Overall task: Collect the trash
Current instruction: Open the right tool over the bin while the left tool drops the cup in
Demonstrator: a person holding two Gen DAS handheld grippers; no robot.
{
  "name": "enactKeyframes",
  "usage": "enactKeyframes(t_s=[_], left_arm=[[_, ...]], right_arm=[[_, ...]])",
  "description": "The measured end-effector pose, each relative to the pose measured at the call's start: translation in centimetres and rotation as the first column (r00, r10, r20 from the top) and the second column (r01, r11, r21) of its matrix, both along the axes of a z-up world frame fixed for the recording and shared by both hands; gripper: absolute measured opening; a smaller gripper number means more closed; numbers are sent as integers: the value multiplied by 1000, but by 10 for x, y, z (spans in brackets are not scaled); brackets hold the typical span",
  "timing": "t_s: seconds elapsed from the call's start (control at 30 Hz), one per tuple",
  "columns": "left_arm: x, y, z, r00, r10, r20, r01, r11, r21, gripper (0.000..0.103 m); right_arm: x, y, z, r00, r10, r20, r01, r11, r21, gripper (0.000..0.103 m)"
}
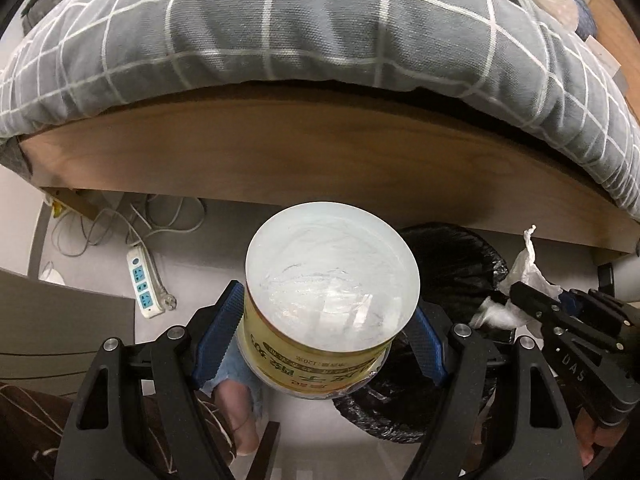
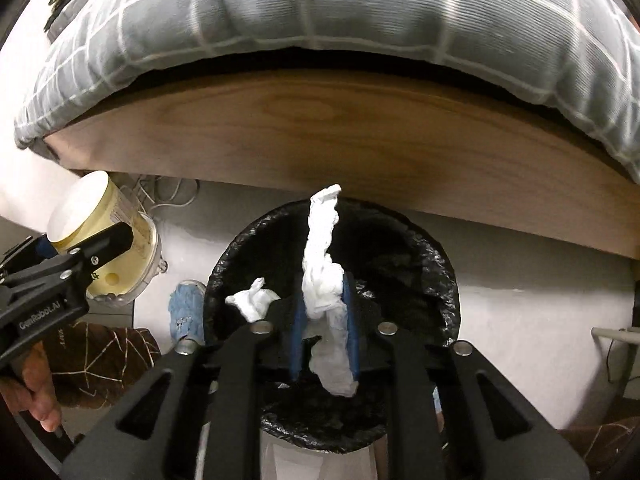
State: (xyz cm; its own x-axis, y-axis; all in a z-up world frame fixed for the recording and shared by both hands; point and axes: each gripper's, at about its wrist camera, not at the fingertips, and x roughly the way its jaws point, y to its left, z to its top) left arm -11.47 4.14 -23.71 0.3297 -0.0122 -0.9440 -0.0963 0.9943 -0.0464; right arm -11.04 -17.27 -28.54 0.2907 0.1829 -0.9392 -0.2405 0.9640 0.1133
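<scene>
Left tongs [image 1: 326, 334] pinch the yellow tub [image 1: 320, 304]; right tongs [image 2: 324, 332] clamp crumpled tissue [image 2: 324, 264] over the black-lined bin [image 2: 420, 272], tub at nine o'clock.

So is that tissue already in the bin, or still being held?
Still held. The right gripper pinches the tissue between its blue pads, above the open bin; it has not dropped in.

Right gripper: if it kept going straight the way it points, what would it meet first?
Most likely the black-lined trash bin: the right gripper, shut on a white tissue, points into its open mouth. Depth is unclear.
</scene>
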Motion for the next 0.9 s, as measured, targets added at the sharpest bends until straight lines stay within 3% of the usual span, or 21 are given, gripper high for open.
enactKeyframes(t_s=[0.07, 0.17, 0.43, 0.53, 0.63, 0.9], left_arm=[[0, 0, 0, 1000, 3, -1, -3, 1000, 5, 75], [0, 0, -2, 1000, 5, -5, -5, 1000, 12, 75], [4, -22, -3, 999, -33, -4, 33, 999, 3, 75], [8, -31, -3, 999, -39, -5, 39, 999, -14, 75], [10, -43, 0, 998, -60, 5, 60, 998, -13, 75], [12, -89, 2, 992, -126, 8, 127, 992, -20, 75]], right_arm=[[5, 3, -5, 1000, 5, -11, -5, 1000, 21, 29], [4, 1, -8, 1000, 1, -1, -1, 1000, 16, 47], [1, -26, 9, 996, -68, 58, 69, 997, -14, 82], [-1, -42, 15, 991, -104, 80, 107, 994, -32, 90], [-1, -59, 18, 984, -149, 102, 155, 987, -53, 95], [-12, -106, 19, 964, -232, 127, 246, 963, -109, 95]])
